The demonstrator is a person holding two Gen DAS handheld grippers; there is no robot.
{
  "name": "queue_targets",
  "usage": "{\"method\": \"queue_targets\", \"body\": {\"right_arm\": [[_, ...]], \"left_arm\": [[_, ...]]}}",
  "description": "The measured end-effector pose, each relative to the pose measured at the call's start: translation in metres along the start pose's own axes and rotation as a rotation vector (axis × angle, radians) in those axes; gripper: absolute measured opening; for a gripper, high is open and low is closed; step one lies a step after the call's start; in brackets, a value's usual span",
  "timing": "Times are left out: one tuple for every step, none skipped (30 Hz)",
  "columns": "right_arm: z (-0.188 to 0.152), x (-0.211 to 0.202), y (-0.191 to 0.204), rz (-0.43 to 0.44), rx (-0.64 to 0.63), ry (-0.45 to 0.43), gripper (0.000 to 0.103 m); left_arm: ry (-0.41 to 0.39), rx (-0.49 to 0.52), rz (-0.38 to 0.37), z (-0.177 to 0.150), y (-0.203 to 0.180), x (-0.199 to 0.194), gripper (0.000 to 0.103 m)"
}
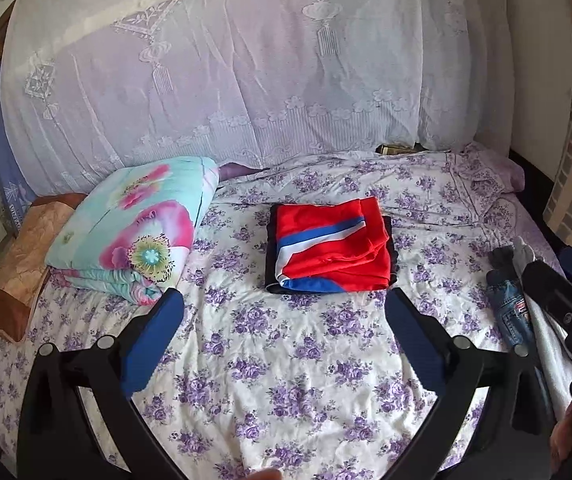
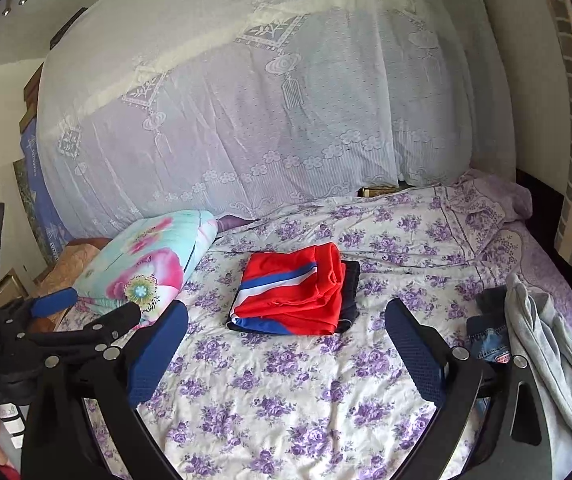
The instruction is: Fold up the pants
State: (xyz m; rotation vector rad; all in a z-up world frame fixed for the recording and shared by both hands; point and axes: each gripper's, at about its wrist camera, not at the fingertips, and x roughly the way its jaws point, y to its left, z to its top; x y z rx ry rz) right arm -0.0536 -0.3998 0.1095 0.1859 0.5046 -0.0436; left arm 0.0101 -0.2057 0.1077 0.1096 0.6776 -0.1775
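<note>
Folded red pants (image 1: pixel 331 246) with blue and white stripes lie on a folded dark garment (image 1: pixel 272 248) in the middle of the bed; they also show in the right wrist view (image 2: pixel 291 292). My left gripper (image 1: pixel 284 308) is open and empty, held above the sheet in front of the stack. My right gripper (image 2: pixel 286 320) is open and empty, also in front of the stack. A pile of unfolded clothes, with denim (image 1: pixel 511 312) and a grey garment (image 2: pixel 541 344), lies at the bed's right edge.
A folded floral quilt (image 1: pixel 138 228) lies left of the stack, with a brown pillow (image 1: pixel 22 264) beyond it. A lace curtain (image 1: pixel 246 80) hangs behind the bed. The purple-flowered sheet (image 1: pixel 286 380) covers the bed.
</note>
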Motion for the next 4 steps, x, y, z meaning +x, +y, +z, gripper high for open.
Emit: {"method": "queue_targets", "body": {"right_arm": [[-0.0003,0.0007,0.0001,-0.001,0.002,0.003,0.099],[-0.0005,0.0011,0.0003,0.0,0.002,0.004,0.099],[-0.0008,0.0014,0.0005,0.002,0.002,0.006,0.099],[-0.0009,0.0012,0.0012,0.005,0.0,0.007,0.099]], "left_arm": [[0.001,-0.002,-0.007,-0.0004,0.0005,-0.0011,0.098],[0.003,-0.012,-0.018,-0.0003,0.0018,-0.0019,0.098],[0.005,-0.023,-0.023,-0.0003,0.003,-0.0029,0.098],[0.007,-0.035,-0.025,-0.0001,0.0048,-0.0041,0.098]]}}
